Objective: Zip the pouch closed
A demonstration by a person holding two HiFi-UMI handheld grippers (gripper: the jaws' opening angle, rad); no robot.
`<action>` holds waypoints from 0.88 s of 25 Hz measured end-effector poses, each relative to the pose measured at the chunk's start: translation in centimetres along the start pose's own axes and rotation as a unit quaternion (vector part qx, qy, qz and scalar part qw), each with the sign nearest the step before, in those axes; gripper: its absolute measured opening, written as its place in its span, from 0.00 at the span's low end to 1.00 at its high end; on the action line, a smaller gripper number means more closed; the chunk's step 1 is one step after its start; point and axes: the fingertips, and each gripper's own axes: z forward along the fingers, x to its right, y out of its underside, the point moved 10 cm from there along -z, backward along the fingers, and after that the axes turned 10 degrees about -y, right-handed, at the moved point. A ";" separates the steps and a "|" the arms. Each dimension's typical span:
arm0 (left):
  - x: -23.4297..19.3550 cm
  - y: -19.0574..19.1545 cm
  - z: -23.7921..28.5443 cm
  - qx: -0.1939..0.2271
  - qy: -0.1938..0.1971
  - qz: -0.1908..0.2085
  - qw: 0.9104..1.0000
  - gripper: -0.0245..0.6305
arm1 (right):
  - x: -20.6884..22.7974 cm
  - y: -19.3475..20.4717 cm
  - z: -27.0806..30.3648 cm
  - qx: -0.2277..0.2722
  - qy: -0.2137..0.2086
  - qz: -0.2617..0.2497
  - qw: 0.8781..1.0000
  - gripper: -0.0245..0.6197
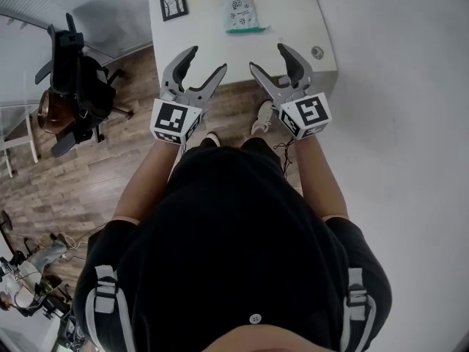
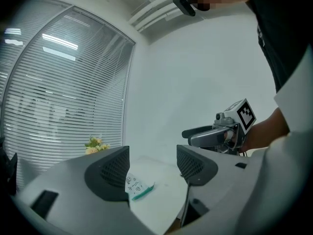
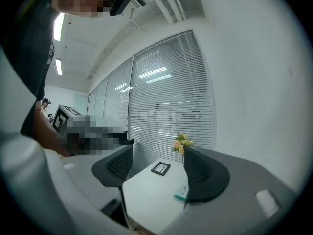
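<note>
- The person in a black top stands at the near edge of the table, holding a gripper in each hand over the wooden floor (image 1: 139,123).
- The left gripper (image 1: 207,59), grey with a marker cube, has its jaws spread wide with nothing between them; its tips just overlap the table's near edge.
- The right gripper (image 1: 267,57) mirrors it at 3 o'clock of the left one, its jaws also spread wide and empty.
- The white rectangular table (image 1: 293,17) lies ahead of both grippers, with a small round grey grommet (image 1: 317,51) near its right front corner.
- The white printed pouch with a teal zip edge (image 1: 242,13) lies flat on the far half of the table, well apart from both grippers: at about 1 o'clock of the left, 11 o'clock of the right.
- In the left gripper view the pouch (image 2: 138,185) shows low in the gap, far beyond the pads (image 2: 115,173); in the right gripper view it (image 3: 182,194) peeks out beside the right-hand jaw.
- A small black-framed picture (image 1: 174,4) lies at 9 o'clock of the pouch.
- Pale flowers (image 3: 182,143) stand beyond the table before the window blinds (image 3: 166,102).
</note>
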 end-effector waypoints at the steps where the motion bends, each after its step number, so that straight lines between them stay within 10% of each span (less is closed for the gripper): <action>1: 0.0 0.0 0.9 -0.002 -0.006 -0.001 1.000 0.50 | 1.1 0.2 0.3 -0.001 -0.006 0.001 1.000 0.54; 22: 5.9 0.8 17.8 -0.059 -0.137 -0.025 0.989 0.50 | 23.4 4.1 2.7 -0.059 -0.139 0.019 0.988 0.54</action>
